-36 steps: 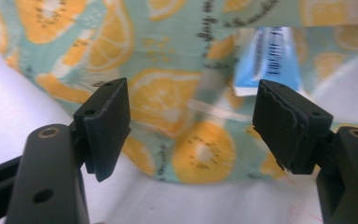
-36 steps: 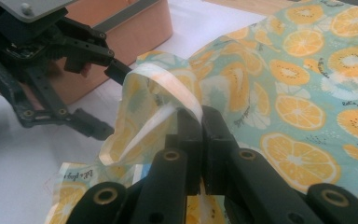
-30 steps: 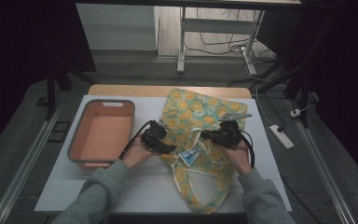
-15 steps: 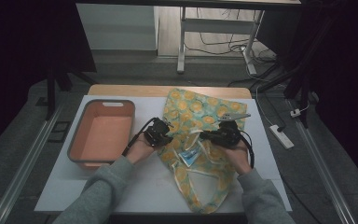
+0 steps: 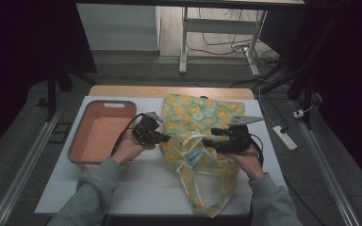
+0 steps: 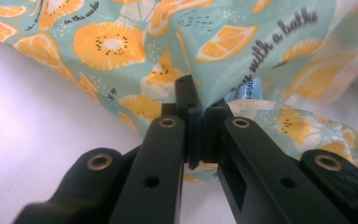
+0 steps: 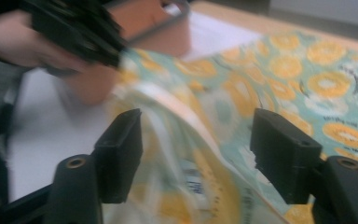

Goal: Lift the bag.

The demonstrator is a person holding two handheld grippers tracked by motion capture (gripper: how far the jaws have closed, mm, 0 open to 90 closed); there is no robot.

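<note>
A teal cloth bag printed with orange slices lies across the middle of the white table. My left gripper is shut on the bag's left edge, with the fabric pinched between its jaws. From the right, my right gripper faces the bag's mouth. Its jaws have just been opening and now stand wide. Loose fabric lies between them, and the pads are clear of it. A pale blue and white packet shows inside the bag's opening.
A salmon-coloured tub with a grey rim stands at the table's left, close to my left hand. A white power strip lies on the floor to the right. A metal frame stands behind the table.
The left jaws have closed on the bag's edge and lifted it a little. The right jaws have opened off the cloth.
</note>
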